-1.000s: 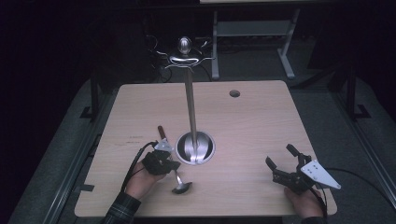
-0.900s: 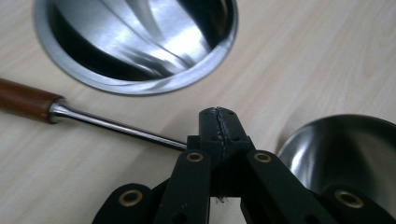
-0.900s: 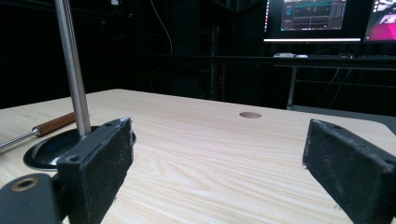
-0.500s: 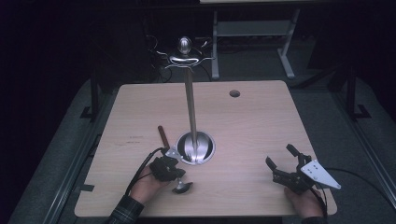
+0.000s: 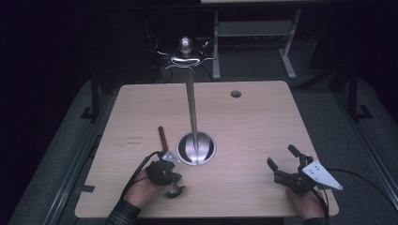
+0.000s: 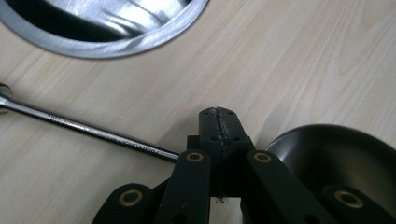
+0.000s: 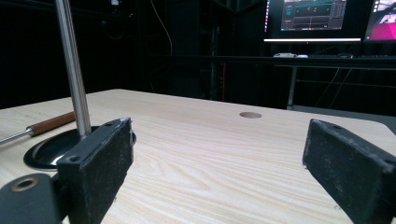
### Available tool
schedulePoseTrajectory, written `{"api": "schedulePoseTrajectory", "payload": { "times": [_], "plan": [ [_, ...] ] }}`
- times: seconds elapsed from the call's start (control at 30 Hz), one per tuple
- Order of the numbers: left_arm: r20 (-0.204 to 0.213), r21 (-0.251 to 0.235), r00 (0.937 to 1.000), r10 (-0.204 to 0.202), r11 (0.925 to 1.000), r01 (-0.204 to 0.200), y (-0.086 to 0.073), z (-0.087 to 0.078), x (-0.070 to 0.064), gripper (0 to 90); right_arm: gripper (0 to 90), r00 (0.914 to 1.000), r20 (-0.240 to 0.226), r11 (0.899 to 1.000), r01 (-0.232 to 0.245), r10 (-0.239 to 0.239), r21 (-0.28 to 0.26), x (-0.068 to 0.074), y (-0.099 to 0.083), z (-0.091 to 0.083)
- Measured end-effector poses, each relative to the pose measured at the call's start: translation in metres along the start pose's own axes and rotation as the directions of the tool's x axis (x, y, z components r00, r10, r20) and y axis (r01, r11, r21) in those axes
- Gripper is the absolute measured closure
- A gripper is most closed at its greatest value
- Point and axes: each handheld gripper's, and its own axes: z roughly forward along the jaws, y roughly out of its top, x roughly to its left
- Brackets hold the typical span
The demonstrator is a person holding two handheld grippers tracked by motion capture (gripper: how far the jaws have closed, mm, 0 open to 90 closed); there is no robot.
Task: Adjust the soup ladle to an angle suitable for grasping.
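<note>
1. Ladle (image 6: 93,131) lies flat on the worktop (image 5: 253,136), just beside the stand base (image 5: 196,148).
2. My left claw (image 6: 219,122) is clenched on its thin metal shaft, near the bowl, presumably for balance when lifted.
3. My right claw (image 5: 283,160) is released, parked well apart.
</note>
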Motion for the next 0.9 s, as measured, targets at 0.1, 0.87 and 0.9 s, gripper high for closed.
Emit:
{"api": "schedulePoseTrajectory", "payload": {
  "times": [0.1,0.87,0.9],
  "plan": [
    [-0.001,0.0,1.0,-0.005,1.0,0.005,-0.004,-0.002,0.001,90.0,7.9,1.0,0.0,1.0,0.0,0.0,0.0,0.0,0.0,0.0],
    [-0.034,-0.006,0.9967,-0.073,0.9973,0.073,-0.041,-0.026,0.008,90.0,7.9,1.0,0.001,1.0,0.001,-0.001,0.0,0.0,0.0,0.0],
    [-0.036,-0.003,0.9965,-0.075,0.9971,0.075,-0.043,-0.027,0.009,90.0,7.9,1.0,0.001,1.0,0.001,-0.001,0.0,0.0,0.0,0.0]
  ]
}}
